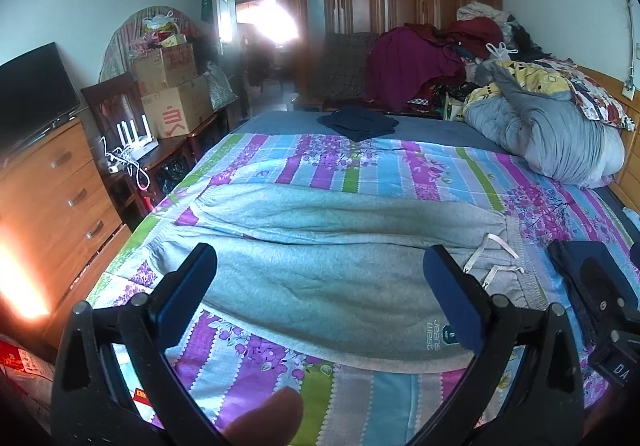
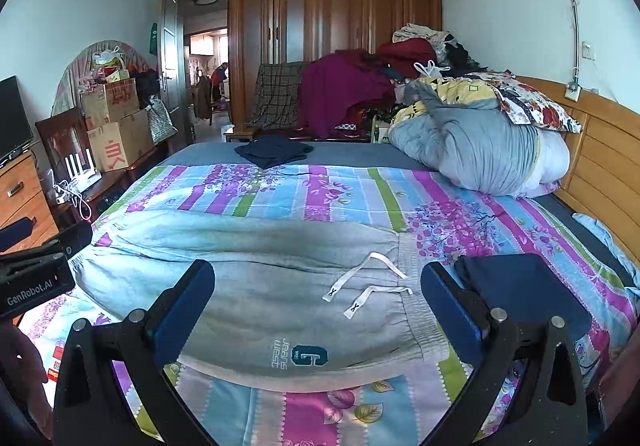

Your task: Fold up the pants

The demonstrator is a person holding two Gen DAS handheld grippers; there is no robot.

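Note:
Grey sweatpants [image 1: 320, 246] lie flat across the flowered bedsheet [image 1: 320, 398], waistband to the right with white drawstrings [image 2: 360, 286] and a logo [image 2: 300, 356] near the front edge, legs to the left. They also show in the right wrist view [image 2: 260, 286]. My left gripper [image 1: 320, 298] is open and empty, hovering over the pants' front edge. My right gripper [image 2: 318, 310] is open and empty above the waistband end. The right gripper's body shows at the far right of the left wrist view [image 1: 604, 294].
A folded navy garment [image 2: 524, 286] lies right of the waistband; another dark folded piece [image 2: 274, 150] lies at the bed's far end. A grey duvet bundle [image 2: 480, 154] and clothes pile sit at the back right. A dresser [image 1: 52, 198] and boxes stand left.

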